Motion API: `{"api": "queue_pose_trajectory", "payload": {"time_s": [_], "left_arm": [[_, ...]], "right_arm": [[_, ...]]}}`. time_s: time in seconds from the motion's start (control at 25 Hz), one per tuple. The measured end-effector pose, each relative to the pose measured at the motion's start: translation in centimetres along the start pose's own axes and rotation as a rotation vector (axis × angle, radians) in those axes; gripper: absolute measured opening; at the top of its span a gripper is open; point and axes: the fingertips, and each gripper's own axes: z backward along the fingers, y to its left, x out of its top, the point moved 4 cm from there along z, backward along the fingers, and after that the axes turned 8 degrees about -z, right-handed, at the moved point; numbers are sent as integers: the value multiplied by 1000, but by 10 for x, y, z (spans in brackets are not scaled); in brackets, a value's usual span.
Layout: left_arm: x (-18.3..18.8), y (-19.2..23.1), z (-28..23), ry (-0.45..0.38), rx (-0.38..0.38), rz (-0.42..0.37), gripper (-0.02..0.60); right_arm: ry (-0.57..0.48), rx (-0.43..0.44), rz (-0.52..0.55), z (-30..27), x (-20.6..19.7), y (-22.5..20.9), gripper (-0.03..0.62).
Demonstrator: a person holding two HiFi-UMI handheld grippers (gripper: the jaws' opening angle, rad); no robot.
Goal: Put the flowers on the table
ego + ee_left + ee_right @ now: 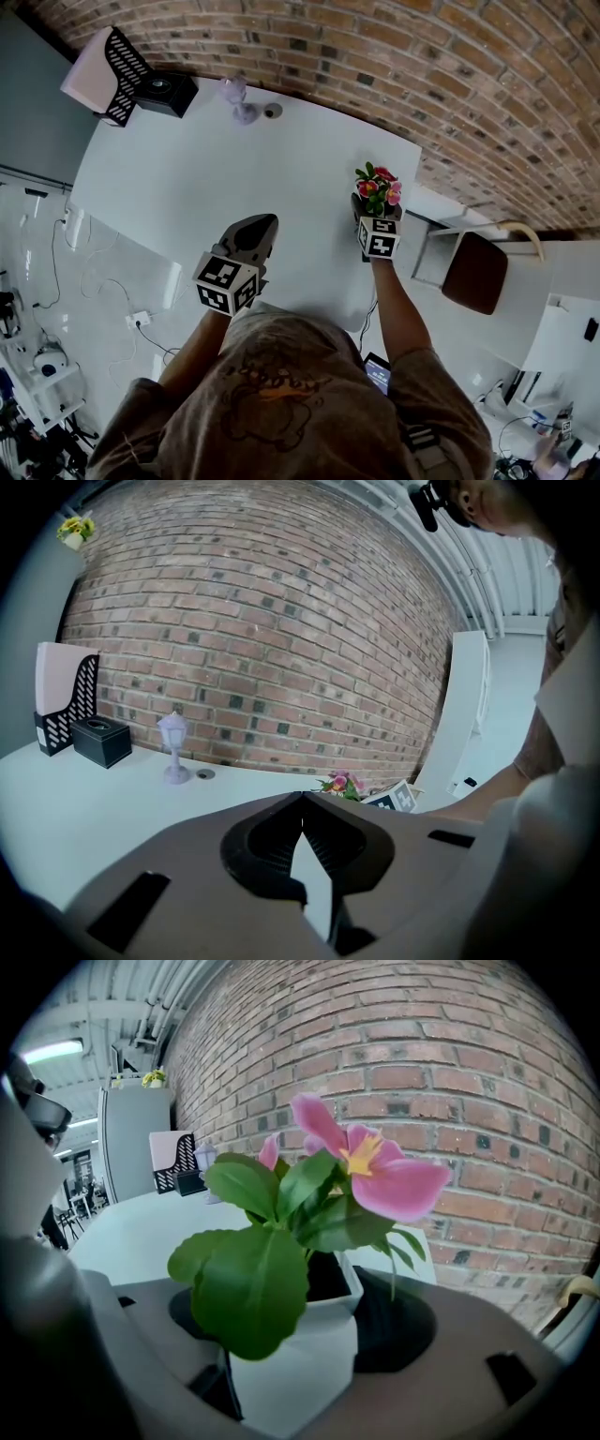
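Observation:
A white pot (314,1358) of pink flowers (370,1162) with broad green leaves sits between the jaws of my right gripper (300,1321), which is shut on it. In the head view the flowers (378,186) stand over the right part of the white table (234,169), just ahead of the right gripper (379,221). I cannot tell whether the pot touches the tabletop. My left gripper (255,232) hovers over the table's near edge, its jaws shut with nothing between them (302,803). The left gripper view also catches the flowers (342,785) small and far off.
At the table's far end stand a black mesh file holder (120,62), a black box (165,94), a small lilac lantern (240,101) and a round disc (272,111). A brown chair (476,272) stands right of the table. A brick wall runs behind.

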Motion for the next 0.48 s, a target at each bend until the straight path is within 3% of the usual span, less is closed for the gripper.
{"api": "queue_pose_trajectory", "payload": {"time_s": [0.28, 0.48], "left_arm": [[-6, 5, 4, 7, -2, 20, 21], [-5, 4, 4, 0, -25, 21, 21]], "right_arm": [[6, 10, -5, -2, -1, 5, 347], [-6, 13, -29, 4, 3, 6, 386]]}}
